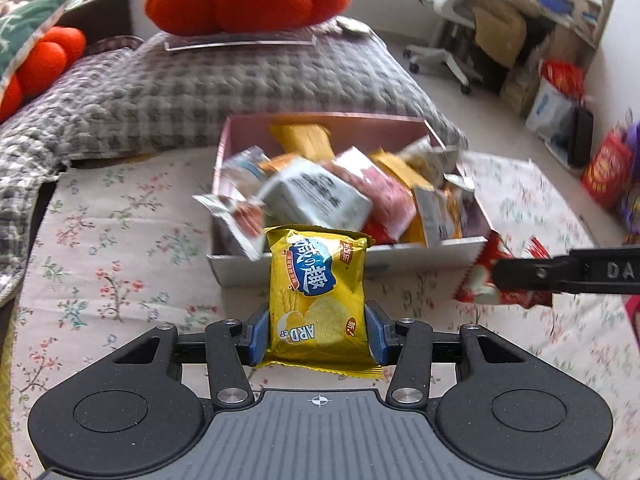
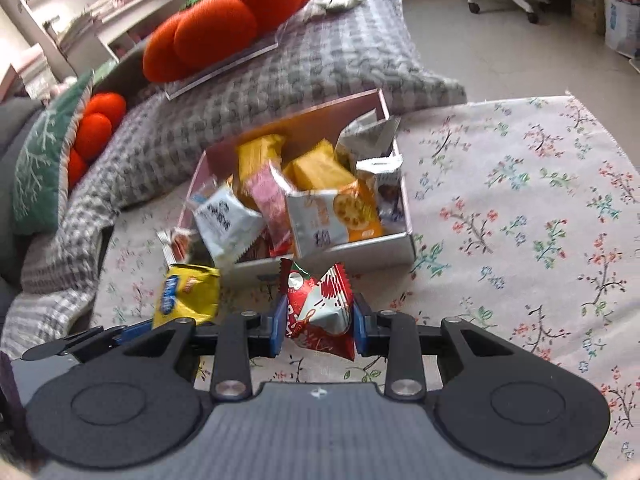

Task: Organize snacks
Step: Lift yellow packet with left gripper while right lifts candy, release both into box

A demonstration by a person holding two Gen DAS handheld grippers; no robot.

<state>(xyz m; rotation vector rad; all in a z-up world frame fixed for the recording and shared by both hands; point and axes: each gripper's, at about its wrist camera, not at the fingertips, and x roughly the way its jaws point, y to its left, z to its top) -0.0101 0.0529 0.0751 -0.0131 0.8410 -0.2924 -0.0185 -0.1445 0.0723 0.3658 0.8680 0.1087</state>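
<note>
Between the left gripper's (image 1: pixel 316 330) blue-padded fingers (image 1: pixel 256 334), closed on its sides, stands a glossy yellow cracker packet (image 1: pixel 318 300) with a blue logo, upright just before the pale cardboard box (image 1: pixel 320 264) heaped with wrapped snacks. The right gripper (image 2: pixel 319 326) pinches a crinkled red-and-white foil snack packet (image 2: pixel 318 306) near the same box. Only the right view shows the white bookshelf (image 2: pixel 80 12); only the left shows the office chair's seat (image 1: pixel 472 8).
</note>
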